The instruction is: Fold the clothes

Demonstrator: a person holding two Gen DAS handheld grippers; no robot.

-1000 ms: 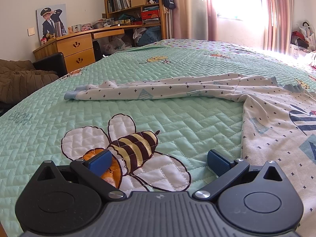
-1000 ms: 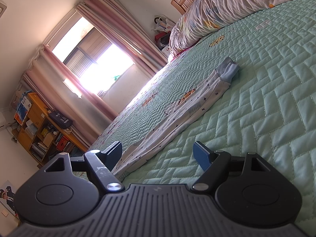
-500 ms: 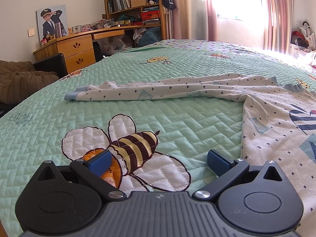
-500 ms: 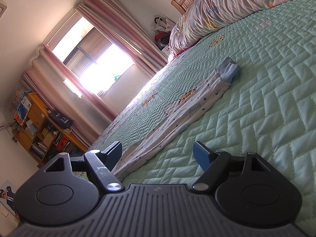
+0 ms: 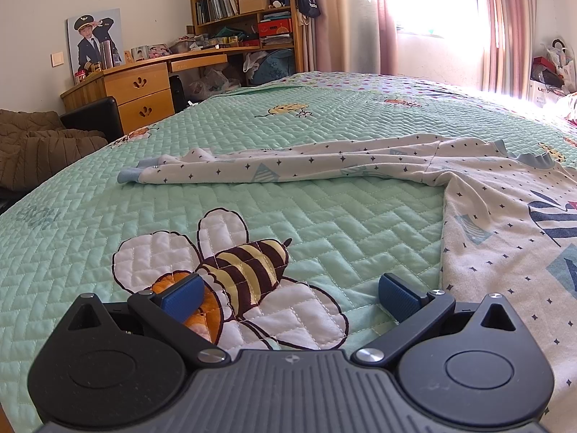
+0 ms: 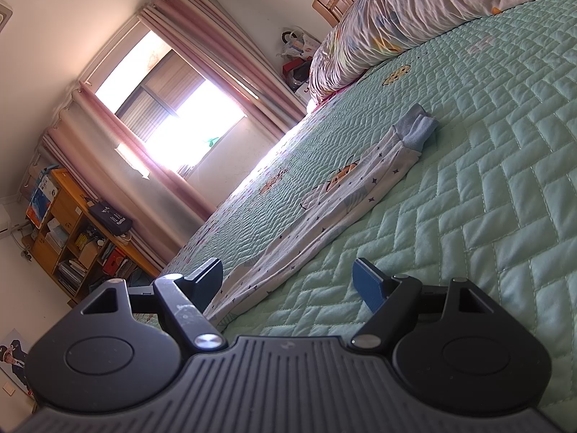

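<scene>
A white long-sleeved child's top [image 5: 505, 223] with small dark stars lies spread flat on the green quilted bed cover [image 5: 324, 216]. One sleeve [image 5: 270, 166] stretches left to a pale blue cuff [image 5: 128, 175]. My left gripper [image 5: 288, 301] hovers open over the bee print, left of the top's body, with nothing between its blue pads. In the tilted right wrist view the other sleeve [image 6: 324, 216] runs away to its blue cuff [image 6: 418, 130]. My right gripper [image 6: 288, 283] stands open just above the near part of that sleeve, apart from it.
A wooden desk [image 5: 144, 90] and bookshelf [image 5: 249, 7] stand beyond the bed's far left side, with a brown padded seat [image 5: 36, 148] at the left edge. Curtains [image 5: 505, 25] frame a bright window. Crumpled floral bedding [image 6: 414, 21] lies at the head of the bed.
</scene>
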